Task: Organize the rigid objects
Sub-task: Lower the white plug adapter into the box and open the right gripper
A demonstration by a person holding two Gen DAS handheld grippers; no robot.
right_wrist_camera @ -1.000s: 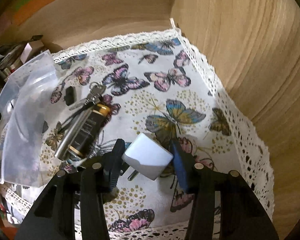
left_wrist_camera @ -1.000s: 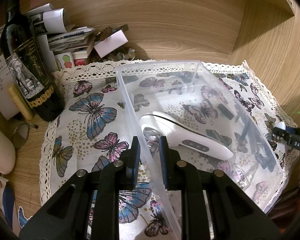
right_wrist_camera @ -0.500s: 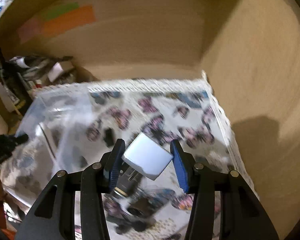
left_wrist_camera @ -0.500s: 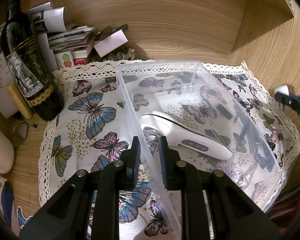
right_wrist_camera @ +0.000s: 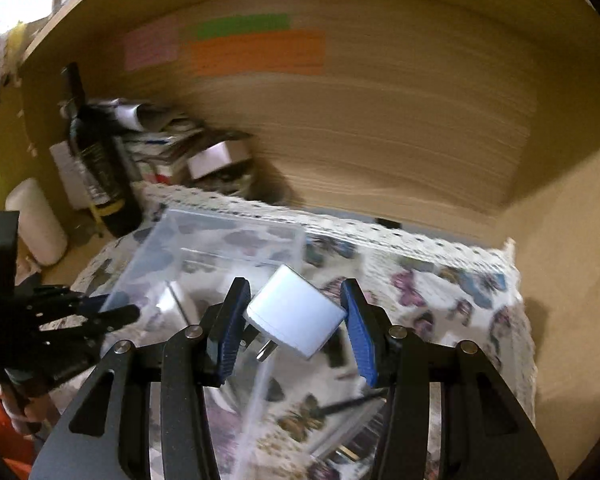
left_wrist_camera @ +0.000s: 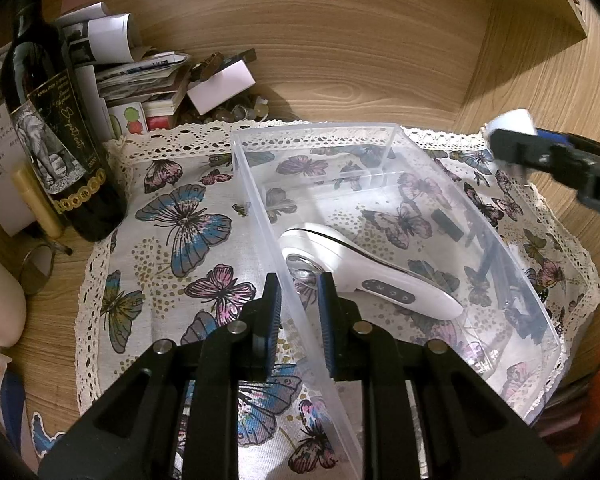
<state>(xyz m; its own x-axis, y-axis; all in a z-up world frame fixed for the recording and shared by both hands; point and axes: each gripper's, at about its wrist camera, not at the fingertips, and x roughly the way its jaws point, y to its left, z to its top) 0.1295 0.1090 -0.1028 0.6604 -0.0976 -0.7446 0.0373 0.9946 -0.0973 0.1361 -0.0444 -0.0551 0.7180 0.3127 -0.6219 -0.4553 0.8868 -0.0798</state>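
A clear plastic bin (left_wrist_camera: 380, 132) stands on the butterfly cloth (left_wrist_camera: 180, 220), and a white handheld device (left_wrist_camera: 364, 268) lies inside it. My left gripper (left_wrist_camera: 298, 312) is shut on the bin's near left wall, one finger inside and one outside. My right gripper (right_wrist_camera: 296, 320) is shut on a white plug charger (right_wrist_camera: 296, 316), tilted with its metal prongs pointing down. It hangs in the air above the cloth, beside the bin's (right_wrist_camera: 228, 236) right side. In the left wrist view the right gripper (left_wrist_camera: 512, 144) and charger (left_wrist_camera: 510, 122) show at the right edge.
A dark wine bottle (left_wrist_camera: 56, 140) and a pile of papers and small boxes (left_wrist_camera: 140, 76) crowd the back left corner. Small dark objects (left_wrist_camera: 446, 224) lie on the cloth right of the bin. Wooden walls close the back and right sides.
My right gripper lifted the charger off the cloth, rolled, and swung left toward the bin. The left gripper and the bin stayed still.
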